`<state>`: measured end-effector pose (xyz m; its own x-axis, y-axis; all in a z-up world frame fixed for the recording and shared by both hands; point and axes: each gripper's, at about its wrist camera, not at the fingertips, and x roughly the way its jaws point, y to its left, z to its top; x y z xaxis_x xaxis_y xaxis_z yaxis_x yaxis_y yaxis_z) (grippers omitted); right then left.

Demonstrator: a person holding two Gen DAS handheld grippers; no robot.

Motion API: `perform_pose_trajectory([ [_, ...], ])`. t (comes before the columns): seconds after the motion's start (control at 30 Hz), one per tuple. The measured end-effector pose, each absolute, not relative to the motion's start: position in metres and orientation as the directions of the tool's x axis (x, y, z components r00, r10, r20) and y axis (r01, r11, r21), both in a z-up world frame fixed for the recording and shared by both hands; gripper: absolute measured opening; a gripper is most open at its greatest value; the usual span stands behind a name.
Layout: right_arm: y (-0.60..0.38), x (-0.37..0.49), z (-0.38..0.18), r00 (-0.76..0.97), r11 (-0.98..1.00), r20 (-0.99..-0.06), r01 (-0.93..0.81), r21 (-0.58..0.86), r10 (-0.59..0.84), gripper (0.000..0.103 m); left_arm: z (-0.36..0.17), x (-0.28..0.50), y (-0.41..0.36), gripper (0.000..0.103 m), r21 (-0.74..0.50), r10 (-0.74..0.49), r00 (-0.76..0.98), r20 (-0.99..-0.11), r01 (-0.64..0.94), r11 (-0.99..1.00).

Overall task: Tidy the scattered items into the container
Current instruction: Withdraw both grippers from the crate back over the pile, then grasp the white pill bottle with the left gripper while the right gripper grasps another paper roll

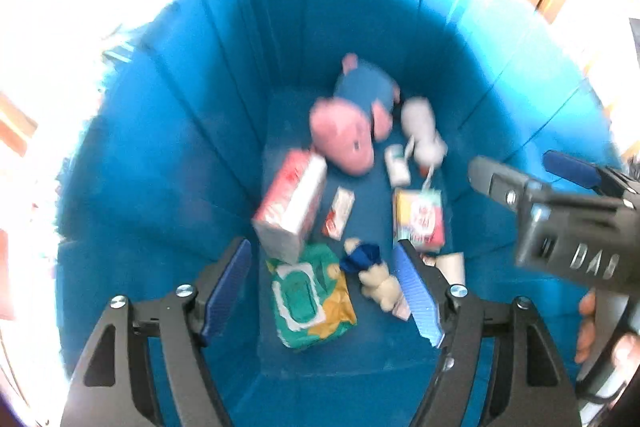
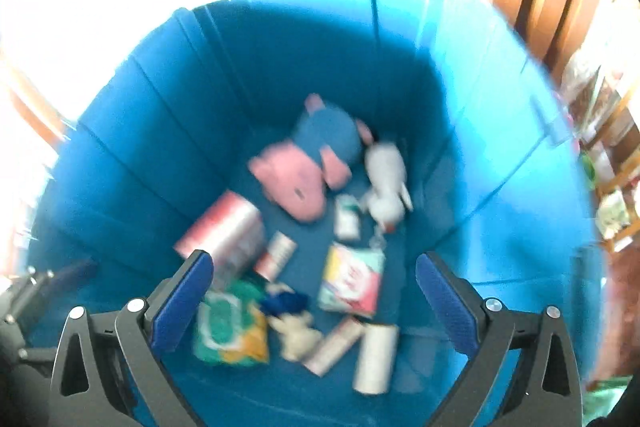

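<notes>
Right wrist: right gripper (image 2: 314,291) wide, empty; left gripper (image 1: 324,287) part-open, empty. Bin (image 2: 140,115) holds pig (image 2: 296,183), likely soft, light; grip body.

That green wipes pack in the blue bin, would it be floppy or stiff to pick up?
Probably floppy: the green wipes pack looks like a soft, crinkled pouch lying flat. Its glossy film may be slippery, though the rigid-looking flap on top might offer a firmer hold.
</notes>
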<state>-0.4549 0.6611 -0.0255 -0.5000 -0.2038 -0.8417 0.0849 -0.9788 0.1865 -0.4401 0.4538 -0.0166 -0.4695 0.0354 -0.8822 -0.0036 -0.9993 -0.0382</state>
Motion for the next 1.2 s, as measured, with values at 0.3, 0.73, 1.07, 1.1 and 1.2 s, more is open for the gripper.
perform_pose_trajectory([
  [0.3, 0.576, -0.388, 0.079, -0.691, -0.908, -0.592, 0.284, 0.307, -0.416, 0.103, 0.058, -0.308, 0.346, 0.085, 0.010, -0.269, -0.736, -0.622, 0.335, -0.942],
  [0.73, 0.356, -0.281, 0.064, -0.624, -0.740, -0.399, 0.572, 0.353, -0.672, 0.103, -0.015, -0.183, 0.121, 0.085, 0.026, -0.513, -0.558, -0.652, 0.659, -0.751],
  [1.07, 0.221, -0.247, -0.087, -0.613, -0.869, -0.616, 0.352, 0.347, -0.494, 0.103, -0.137, -0.156, 0.003, 0.085, -0.003, -0.363, -0.514, -0.777, 0.580, -0.815],
  [1.1, 0.216, -0.248, -0.107, -0.599, -0.886, -0.652, 0.315, 0.342, -0.465, 0.103, -0.151, -0.158, -0.004, 0.085, -0.006, -0.347, -0.497, -0.795, 0.578, -0.816],
  [1.2, 0.209, -0.250, -0.157, -0.540, -0.919, -0.744, 0.230, 0.320, -0.394, 0.103, -0.195, -0.164, -0.017, 0.085, -0.039, -0.265, -0.451, -0.852, 0.559, -0.828],
])
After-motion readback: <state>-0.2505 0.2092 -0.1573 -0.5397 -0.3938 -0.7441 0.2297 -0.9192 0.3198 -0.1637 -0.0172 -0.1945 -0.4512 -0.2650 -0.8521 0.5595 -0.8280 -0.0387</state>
